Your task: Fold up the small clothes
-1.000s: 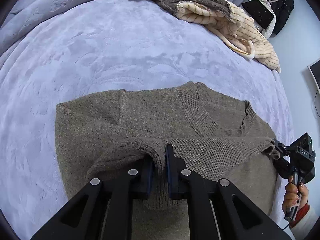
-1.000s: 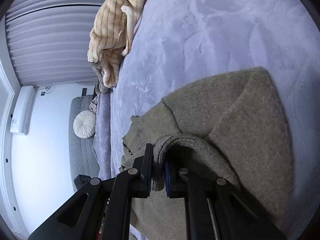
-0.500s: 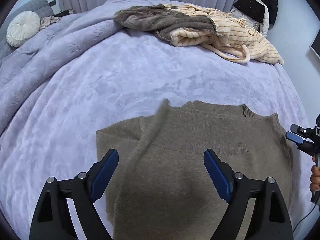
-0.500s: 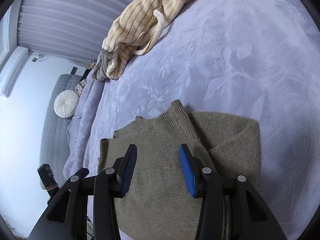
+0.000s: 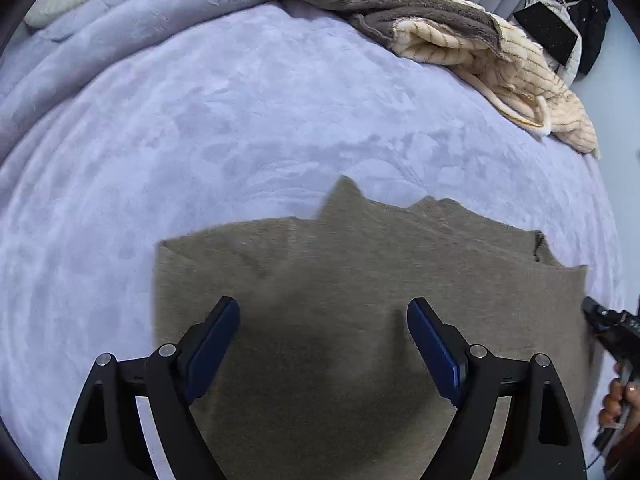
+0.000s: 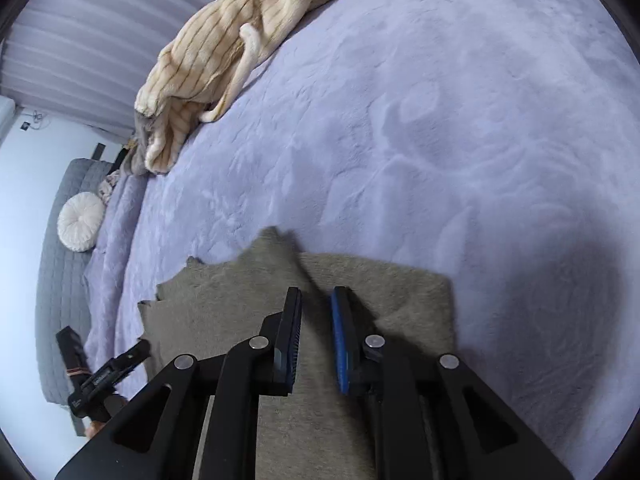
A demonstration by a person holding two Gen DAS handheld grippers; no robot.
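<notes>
An olive-brown knitted sweater lies folded flat on the lilac bed cover; it also shows in the right wrist view. My left gripper hovers over the sweater's near part, jaws wide open and empty. My right gripper is over the sweater's right side, jaws a narrow gap apart and empty. It appears at the right edge of the left wrist view. The left gripper shows at the lower left of the right wrist view.
A heap of cream striped and grey fleece clothes lies at the far side of the bed. A round white cushion rests on a grey sofa. Dark clothes hang by the wall.
Both grippers held the sweater's hem a second ago, carried it over toward the collar and let go. Both have since opened and drawn back; the right jaws have narrowed.
</notes>
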